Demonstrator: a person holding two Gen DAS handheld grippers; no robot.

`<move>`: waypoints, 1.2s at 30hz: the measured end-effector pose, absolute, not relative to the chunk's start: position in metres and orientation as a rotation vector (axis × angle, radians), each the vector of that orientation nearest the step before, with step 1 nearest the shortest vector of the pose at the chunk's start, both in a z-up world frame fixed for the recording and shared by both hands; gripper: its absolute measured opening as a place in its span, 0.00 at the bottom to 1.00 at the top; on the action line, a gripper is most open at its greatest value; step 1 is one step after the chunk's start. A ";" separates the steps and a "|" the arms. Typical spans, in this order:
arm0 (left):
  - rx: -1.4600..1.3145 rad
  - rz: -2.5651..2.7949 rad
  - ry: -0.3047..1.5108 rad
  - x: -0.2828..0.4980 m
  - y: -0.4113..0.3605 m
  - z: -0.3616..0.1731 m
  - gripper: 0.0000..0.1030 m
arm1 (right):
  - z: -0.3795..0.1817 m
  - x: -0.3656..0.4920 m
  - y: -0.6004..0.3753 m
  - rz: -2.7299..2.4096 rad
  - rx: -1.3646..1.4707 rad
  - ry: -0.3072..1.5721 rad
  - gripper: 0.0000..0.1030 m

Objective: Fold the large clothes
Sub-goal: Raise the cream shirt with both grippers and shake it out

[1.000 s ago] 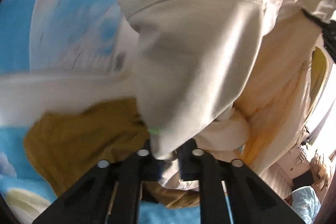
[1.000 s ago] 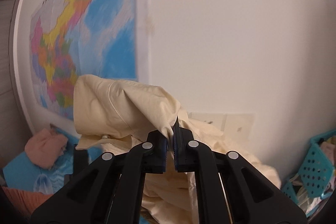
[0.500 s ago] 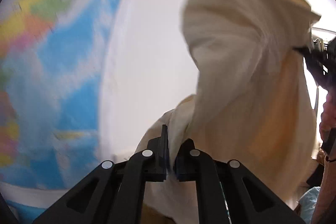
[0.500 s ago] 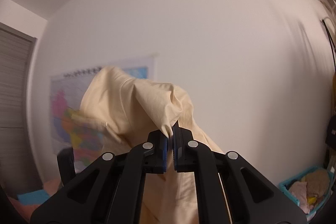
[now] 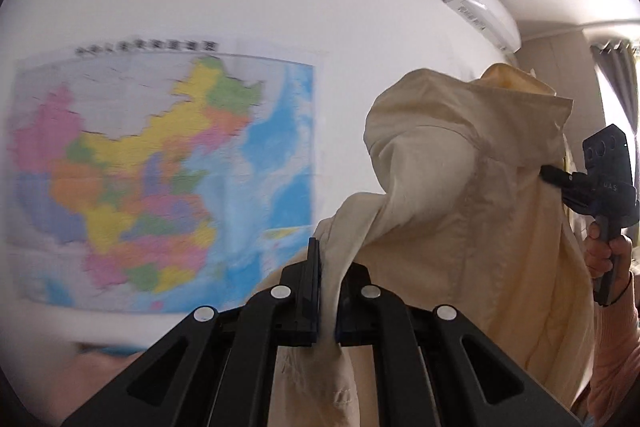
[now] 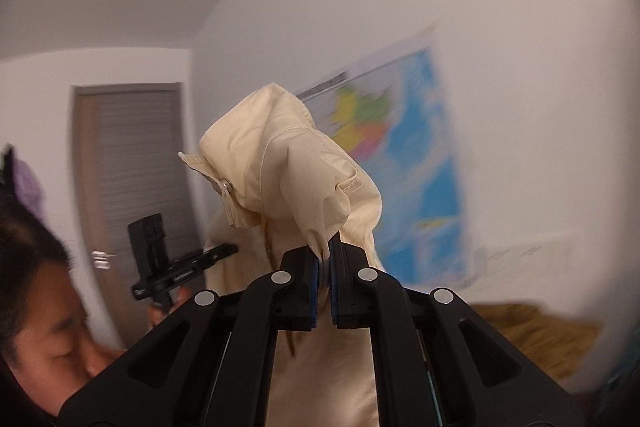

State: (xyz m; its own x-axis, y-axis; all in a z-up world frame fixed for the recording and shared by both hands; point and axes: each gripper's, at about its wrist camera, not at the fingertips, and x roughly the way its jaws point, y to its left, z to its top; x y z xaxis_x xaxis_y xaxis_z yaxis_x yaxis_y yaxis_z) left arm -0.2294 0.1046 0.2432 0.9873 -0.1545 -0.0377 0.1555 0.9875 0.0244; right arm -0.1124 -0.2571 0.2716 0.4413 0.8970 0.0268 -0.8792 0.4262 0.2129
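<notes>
Two grippers, the left gripper [image 5: 328,291] and right gripper [image 6: 324,283], are each pinching the cream jacket [image 5: 460,211], holding it up near the wall map [image 5: 160,167].

Item count, as observed from within the room:

- Garments held aloft: one cream jacket [image 5: 472,211], with one metal snap [image 6: 226,183] visible near its collar.
- Handheld grippers: two. The left gripper [image 5: 328,291] and the right gripper [image 6: 324,259] each have two fingers, pinched onto the jacket fabric.
- Persons: one person [image 6: 48,339], with one hand [image 5: 608,255] visible in the left wrist view.
- Wall maps: one map [image 5: 156,179].
- Air-conditioning units: one air conditioner [image 5: 476,3].
- Doors: one door [image 6: 132,187].
- Brown cloth heaps: one brown cloth [image 6: 536,335].
</notes>
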 end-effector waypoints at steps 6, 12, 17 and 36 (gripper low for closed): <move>0.048 -0.046 0.055 -0.311 0.122 0.243 0.05 | 0.257 -0.137 -0.225 1.266 0.184 0.110 0.04; -0.017 0.036 0.198 -0.255 0.149 0.231 0.05 | 0.238 -0.073 -0.184 1.240 0.228 0.250 0.05; -0.045 0.155 0.409 -0.126 0.178 0.167 0.05 | 0.174 0.053 -0.135 1.115 0.291 0.491 0.05; -0.108 0.230 0.932 0.096 0.250 -0.039 0.25 | -0.027 0.237 -0.085 0.805 0.378 0.958 0.70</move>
State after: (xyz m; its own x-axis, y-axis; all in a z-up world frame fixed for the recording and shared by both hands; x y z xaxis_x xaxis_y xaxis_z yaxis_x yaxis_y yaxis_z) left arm 0.0958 0.2496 -0.0395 0.5737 0.1492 -0.8054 -0.2423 0.9702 0.0071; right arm 0.2373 -0.0845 -0.0275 0.3227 0.7513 -0.5757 -0.4377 0.6577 0.6130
